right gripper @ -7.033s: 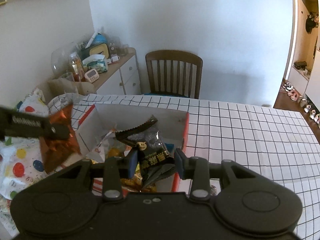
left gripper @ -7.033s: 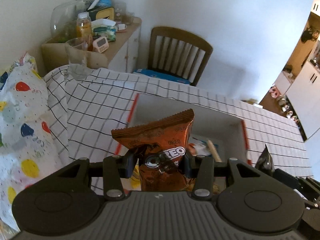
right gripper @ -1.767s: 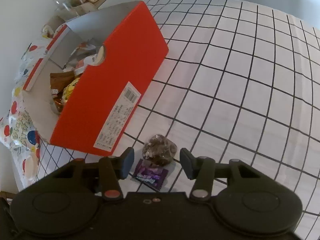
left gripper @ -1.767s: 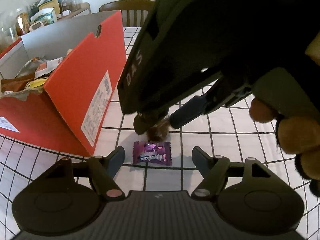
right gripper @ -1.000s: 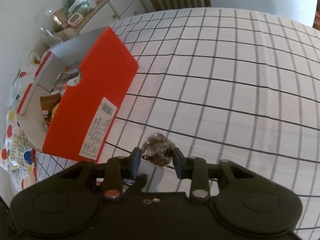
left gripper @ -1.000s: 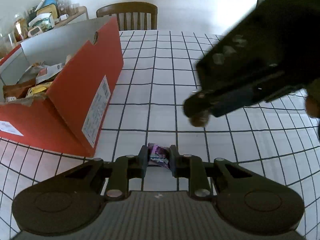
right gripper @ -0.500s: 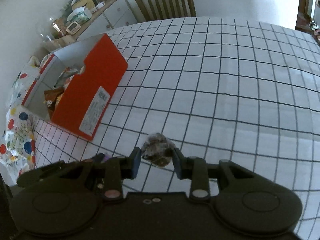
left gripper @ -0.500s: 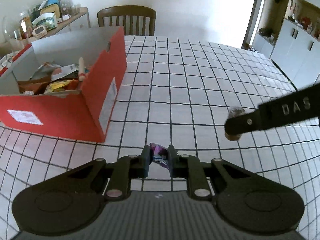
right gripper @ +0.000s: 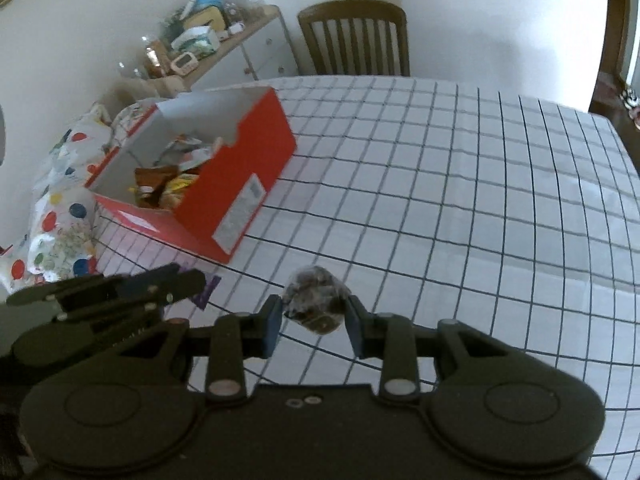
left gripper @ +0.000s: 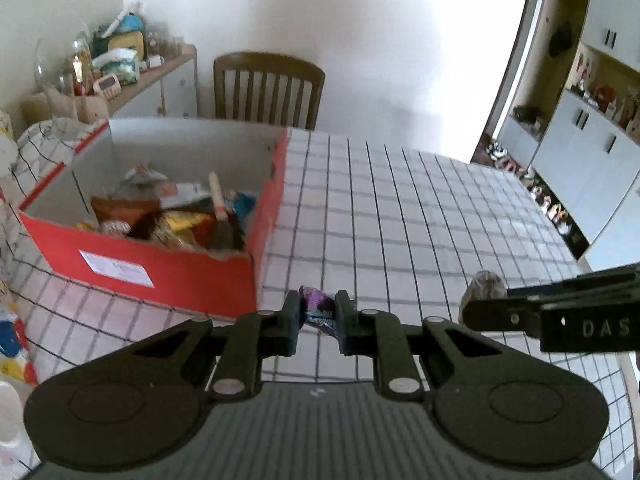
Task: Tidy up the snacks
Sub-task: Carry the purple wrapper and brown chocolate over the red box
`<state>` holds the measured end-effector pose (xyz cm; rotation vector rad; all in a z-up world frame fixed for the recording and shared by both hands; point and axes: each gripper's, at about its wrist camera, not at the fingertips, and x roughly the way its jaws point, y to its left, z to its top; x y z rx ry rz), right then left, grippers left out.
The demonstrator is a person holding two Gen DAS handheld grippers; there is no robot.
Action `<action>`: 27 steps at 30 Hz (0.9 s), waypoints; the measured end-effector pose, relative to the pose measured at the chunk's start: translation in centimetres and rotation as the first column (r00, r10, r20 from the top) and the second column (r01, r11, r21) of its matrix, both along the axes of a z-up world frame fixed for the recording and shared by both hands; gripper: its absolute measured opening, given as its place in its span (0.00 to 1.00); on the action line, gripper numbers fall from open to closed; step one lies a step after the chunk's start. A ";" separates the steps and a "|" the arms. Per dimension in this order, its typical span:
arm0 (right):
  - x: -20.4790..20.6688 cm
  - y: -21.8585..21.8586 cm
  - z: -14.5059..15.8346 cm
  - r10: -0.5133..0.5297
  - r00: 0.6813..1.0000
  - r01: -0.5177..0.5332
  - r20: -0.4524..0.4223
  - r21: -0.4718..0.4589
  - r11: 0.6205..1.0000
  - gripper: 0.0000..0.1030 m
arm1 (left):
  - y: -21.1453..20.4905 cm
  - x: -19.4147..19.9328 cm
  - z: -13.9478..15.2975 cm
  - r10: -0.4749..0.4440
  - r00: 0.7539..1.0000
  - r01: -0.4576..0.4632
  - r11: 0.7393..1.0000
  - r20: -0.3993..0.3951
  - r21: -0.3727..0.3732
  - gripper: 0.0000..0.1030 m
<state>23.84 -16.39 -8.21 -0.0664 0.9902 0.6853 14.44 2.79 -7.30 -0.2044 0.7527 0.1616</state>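
Note:
My left gripper [left gripper: 317,316] is shut on a purple wrapped candy [left gripper: 316,309] and holds it in the air, in front of the right corner of a red cardboard box [left gripper: 132,264] that holds several snack packets. My right gripper [right gripper: 314,318] is shut on a dark round wrapped snack [right gripper: 316,305], lifted above the checked tablecloth. In the left wrist view the right gripper [left gripper: 486,300] comes in from the right with that snack [left gripper: 486,284]. In the right wrist view the left gripper [right gripper: 200,286] sits at the lower left and the box [right gripper: 240,176] lies beyond it.
The table wears a white cloth with a black grid [right gripper: 460,184]. A wooden chair [left gripper: 266,88] stands behind it. A cluttered sideboard [left gripper: 120,76] is at the back left. A polka-dot bag [right gripper: 60,216] lies left of the box.
Both grippers have risen further from the table with their snacks. The views now look down into the open box. The grips have not changed.

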 end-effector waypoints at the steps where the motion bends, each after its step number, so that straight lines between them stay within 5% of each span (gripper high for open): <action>1: -0.3 0.3 0.5 0.005 1.000 -0.005 0.011 0.003 1.000 0.31 | 0.4 -0.1 0.5 0.004 1.000 -0.004 1.000 0.010 -0.001 0.17; 10: -1.5 4.2 3.9 0.031 0.994 -0.034 0.100 0.028 0.999 0.31 | 5.3 -0.4 4.3 0.019 0.996 -0.022 0.999 0.091 0.032 0.17; 27: -1.7 15.2 5.1 0.075 0.980 -0.077 0.185 0.003 0.997 0.31 | 18.1 1.2 5.9 0.076 0.995 -0.078 0.996 0.070 0.036 0.17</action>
